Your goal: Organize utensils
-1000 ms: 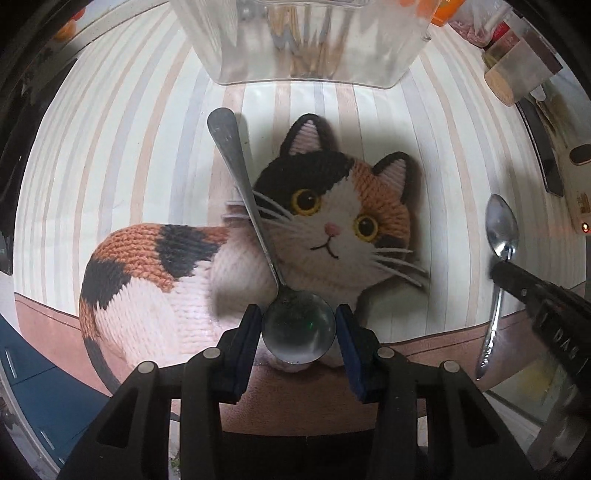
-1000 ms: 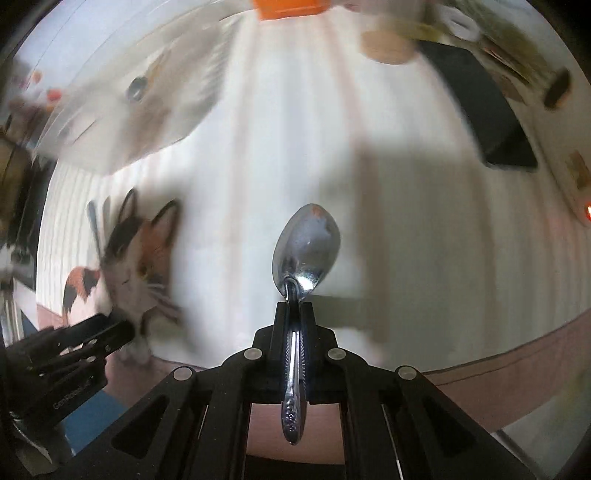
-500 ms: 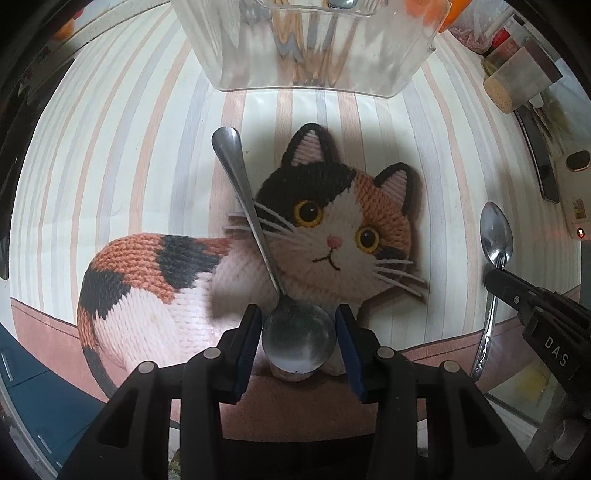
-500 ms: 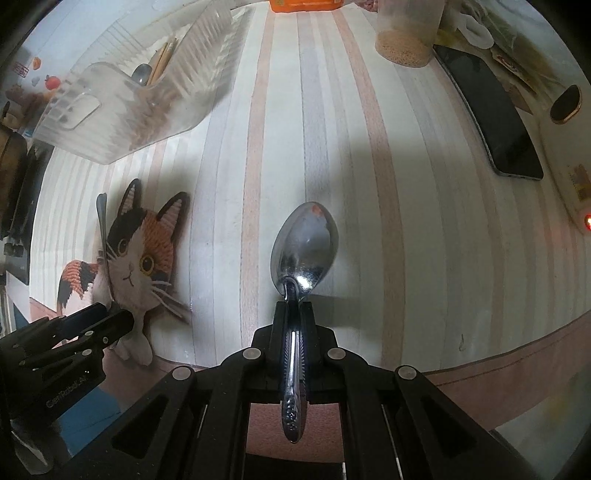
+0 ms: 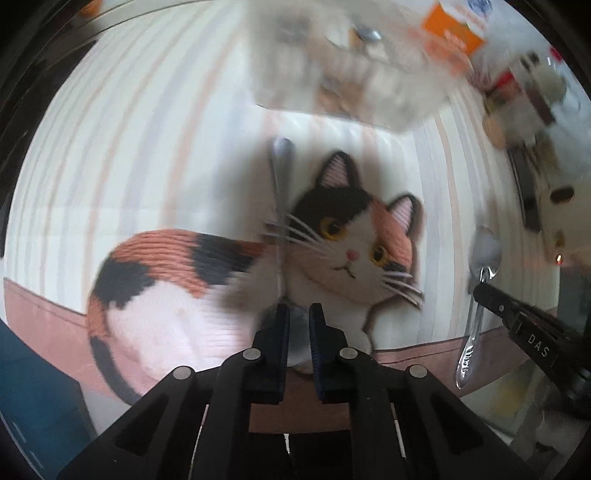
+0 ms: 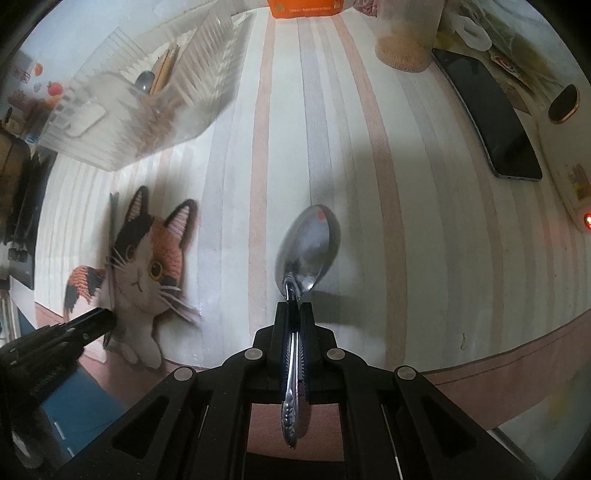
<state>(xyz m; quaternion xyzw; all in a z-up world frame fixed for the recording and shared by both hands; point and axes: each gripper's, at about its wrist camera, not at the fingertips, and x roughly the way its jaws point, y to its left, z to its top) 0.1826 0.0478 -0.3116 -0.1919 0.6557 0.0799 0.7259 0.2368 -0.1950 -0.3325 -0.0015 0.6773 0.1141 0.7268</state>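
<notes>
My left gripper [image 5: 297, 314] is shut on the bowl end of a long steel spoon [image 5: 281, 184] whose handle points away over the cat-shaped mat [image 5: 332, 236]. My right gripper [image 6: 294, 314] is shut on the neck of a second steel spoon [image 6: 308, 247], bowl forward, above the striped tablecloth. That spoon and gripper also show at the right of the left wrist view [image 5: 484, 254]. The clear plastic utensil holder [image 6: 147, 99], with a spoon and chopsticks inside, stands at the far left; it is blurred in the left wrist view [image 5: 351, 62].
A black phone [image 6: 487, 122], a jar with beige contents [image 6: 404, 40], an orange box [image 6: 306, 7] and a white device with a red light [image 6: 576, 192] sit at the far and right side. The table's front edge runs below the grippers.
My left gripper has closed from open onto the spoon's bowl, and the spoon is now turned on edge. The left view has shifted and blurred. My right gripper still holds its spoon.
</notes>
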